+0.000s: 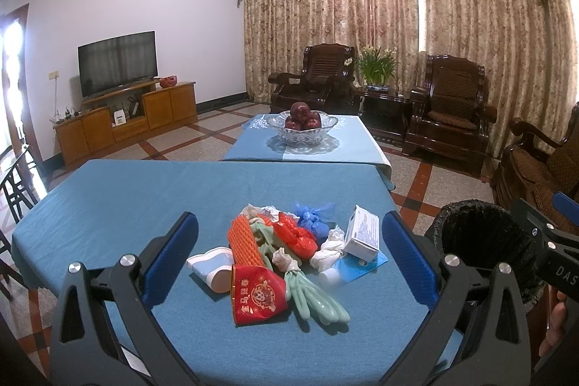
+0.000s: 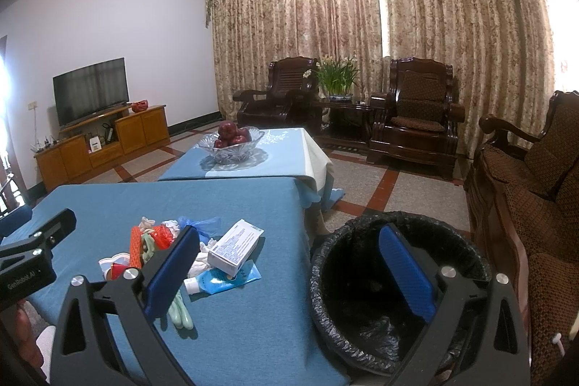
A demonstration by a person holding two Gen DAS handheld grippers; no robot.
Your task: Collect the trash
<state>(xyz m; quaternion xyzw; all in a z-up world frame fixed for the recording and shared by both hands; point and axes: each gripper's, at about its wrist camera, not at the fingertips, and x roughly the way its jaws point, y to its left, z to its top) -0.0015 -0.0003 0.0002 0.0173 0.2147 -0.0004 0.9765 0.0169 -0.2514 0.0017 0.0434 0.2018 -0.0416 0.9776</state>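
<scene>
A pile of trash lies on the blue tablecloth. It includes a red paper cup, green rubber gloves, an orange foam net, red and blue plastic bags, crumpled tissue, a white box and a blue tube. My left gripper hangs open just in front of the pile, its pads on either side and nothing held. My right gripper is open and empty, straddling the table's corner and the black-lined bin, which stands on the floor to the right.
Behind this table stands a second blue-clothed table with a glass bowl of apples. Dark wooden armchairs and a potted plant line the curtained wall. A sofa flanks the bin. A TV cabinet stands at the left.
</scene>
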